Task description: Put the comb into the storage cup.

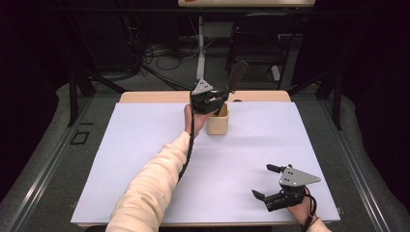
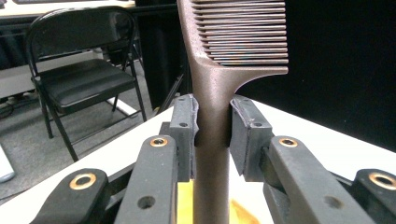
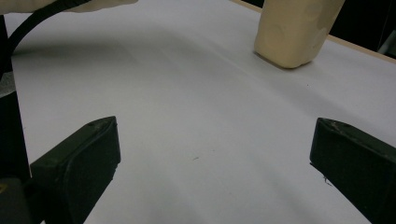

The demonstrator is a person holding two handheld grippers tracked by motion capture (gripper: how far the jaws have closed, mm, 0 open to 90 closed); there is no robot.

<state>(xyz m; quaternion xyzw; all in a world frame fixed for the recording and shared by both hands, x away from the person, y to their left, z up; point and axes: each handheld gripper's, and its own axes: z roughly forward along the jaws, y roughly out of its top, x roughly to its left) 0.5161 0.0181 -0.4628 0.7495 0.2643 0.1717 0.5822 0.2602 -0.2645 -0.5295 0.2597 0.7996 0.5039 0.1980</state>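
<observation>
The brown plastic comb (image 2: 212,100) stands upright with its handle down in the cream square holder (image 1: 217,124) near the table's far edge. Nearest me, the right gripper (image 1: 265,181) rests wide open and empty on the white table sheet (image 1: 145,159), seemingly waiting. Farther off, the left gripper (image 1: 217,97) clamps the comb's handle, likely to steady it over the holder. I can read no writing anywhere.

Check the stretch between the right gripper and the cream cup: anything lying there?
Nothing: bare white sheet separates the right gripper from the cream cup in the high view.
</observation>
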